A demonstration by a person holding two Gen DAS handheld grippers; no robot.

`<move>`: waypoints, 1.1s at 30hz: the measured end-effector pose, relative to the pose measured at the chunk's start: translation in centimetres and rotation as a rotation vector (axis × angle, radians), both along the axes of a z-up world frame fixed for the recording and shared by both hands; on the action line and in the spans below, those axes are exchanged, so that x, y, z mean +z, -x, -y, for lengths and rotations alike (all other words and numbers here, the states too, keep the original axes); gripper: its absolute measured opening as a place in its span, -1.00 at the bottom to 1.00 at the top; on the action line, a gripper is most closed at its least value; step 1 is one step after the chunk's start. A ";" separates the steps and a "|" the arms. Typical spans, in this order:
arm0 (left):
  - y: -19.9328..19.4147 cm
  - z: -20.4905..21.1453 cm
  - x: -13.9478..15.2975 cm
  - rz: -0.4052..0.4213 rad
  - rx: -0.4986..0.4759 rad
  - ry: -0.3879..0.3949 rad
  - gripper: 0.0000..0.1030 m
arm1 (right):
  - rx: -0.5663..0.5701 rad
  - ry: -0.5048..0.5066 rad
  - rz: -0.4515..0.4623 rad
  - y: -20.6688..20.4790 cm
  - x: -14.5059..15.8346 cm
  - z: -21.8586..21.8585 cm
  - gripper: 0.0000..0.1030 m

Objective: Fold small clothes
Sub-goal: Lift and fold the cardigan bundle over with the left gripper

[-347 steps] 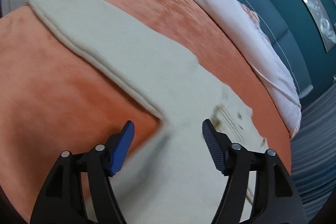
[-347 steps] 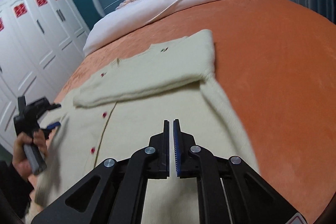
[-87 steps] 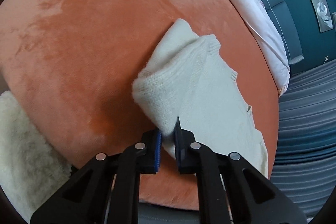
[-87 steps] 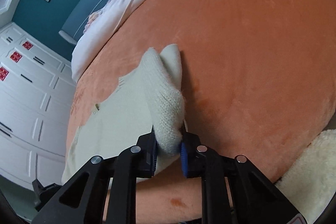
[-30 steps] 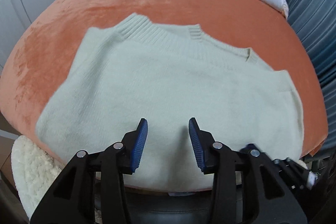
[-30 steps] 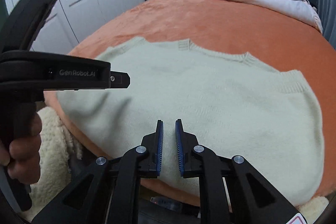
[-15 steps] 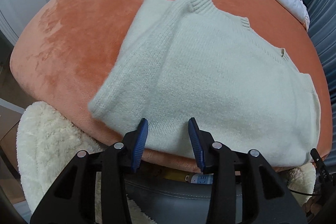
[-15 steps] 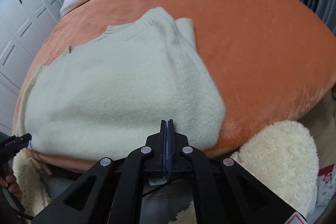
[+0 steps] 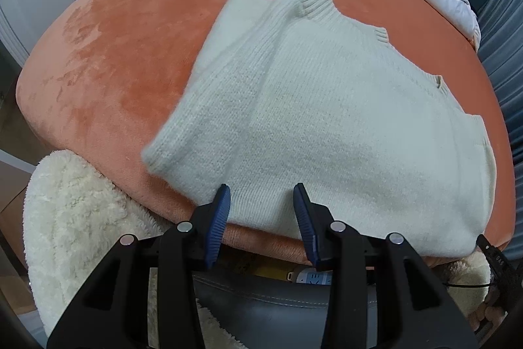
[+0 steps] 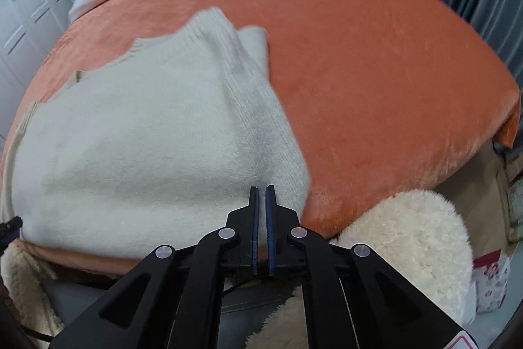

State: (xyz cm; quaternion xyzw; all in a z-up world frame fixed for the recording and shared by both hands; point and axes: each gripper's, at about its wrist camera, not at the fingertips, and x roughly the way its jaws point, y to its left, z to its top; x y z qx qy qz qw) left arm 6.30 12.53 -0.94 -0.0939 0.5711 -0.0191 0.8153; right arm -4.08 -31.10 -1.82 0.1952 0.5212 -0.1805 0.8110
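Left gripper (image 9: 261, 211) is hovering over the near edge of the cream sweater (image 9: 327, 120), jaws standing apart with nothing between them. Right gripper (image 10: 261, 211) is hanging at the sweater's near right corner, blue pads together with only a hairline gap, nothing pinched.

Sweater is lying folded on the orange bedspread (image 9: 130, 38), back side up, near edge running along the bed's front edge. Sleeves look tucked under; on both sides a ribbed sleeve fold is showing along the outer edge with an under layer peeking out beyond it. A fluffy white rug (image 9: 72, 218) is sitting below the bed edge.

Step, as I read it: between folds, both tools released and backed off. The bundle is wide, so it probably needs another fold, side over side or hem up to the collar. Next move is calling for the right jaws to open first, then both to pinch through all layers so the tucked sleeves do not slide out.

Versus about three seconds ago: then each gripper was clamping a sweater corner and carrying it; now the sweater is lying flat and free. Versus a second ago: each tool is sitting nearer its own side edge.
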 end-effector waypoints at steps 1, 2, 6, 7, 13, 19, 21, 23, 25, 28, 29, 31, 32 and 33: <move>0.0 -0.1 0.1 0.001 0.000 0.002 -0.25 | -0.013 -0.009 0.028 0.2 0.7 0.3 -0.96; 0.1 -0.2 0.1 0.001 0.003 0.009 -0.25 | -0.009 0.001 0.060 0.1 1.8 0.3 -0.93; 0.2 -0.2 0.0 0.001 0.019 0.022 -0.25 | 0.020 0.086 0.069 -1.3 2.8 0.6 -0.93; 0.2 -0.2 0.2 0.001 0.023 0.025 -0.25 | 0.019 0.105 0.029 -2.0 2.0 0.6 -0.93; 1.6 -3.4 2.5 0.069 0.148 0.146 0.25 | 0.087 0.086 0.073 -1.2 3.5 -1.3 -0.91; 1.5 -6.9 1.3 0.020 0.301 0.214 0.29 | 0.464 0.112 0.188 -0.7 5.3 -11.9 -0.89; 1.5 -7.5 0.8 -0.009 0.345 0.265 0.37 | 0.567 0.123 0.182 -1.5 4.8 -15.2 -0.89; 1.2 -7.5 0.2 -0.038 0.374 0.293 0.44 | 0.644 0.142 0.194 -2.2 4.5 -17.7 -0.89; 0.6 -7.5 -0.4 -0.056 0.397 0.297 0.44 | 0.693 0.157 0.208 -2.9 4.2 -19.6 -0.89; -0.3 -7.3 -1.4 -0.076 0.437 0.302 0.46 | 0.729 0.173 0.169 -3.7 2.3 -21.4 -0.89; -0.6 -7.2 -1.6 -0.081 0.445 0.310 0.46 | 0.732 0.183 0.142 -4.2 1.5 -21.8 -0.89; -1.2 -7.0 -2.0 -0.088 0.463 0.307 0.54 | 0.738 0.192 0.129 -4.5 0.6 -21.9 -0.89; -1.4 -6.8 -2.1 -0.090 0.470 0.305 0.60 | 0.740 0.197 0.131 -4.6 0.6 -22.0 -0.88; -1.5 -7.0 -2.2 -0.090 0.478 0.302 0.62 | 0.740 0.198 0.129 -4.7 0.4 -22.1 -0.88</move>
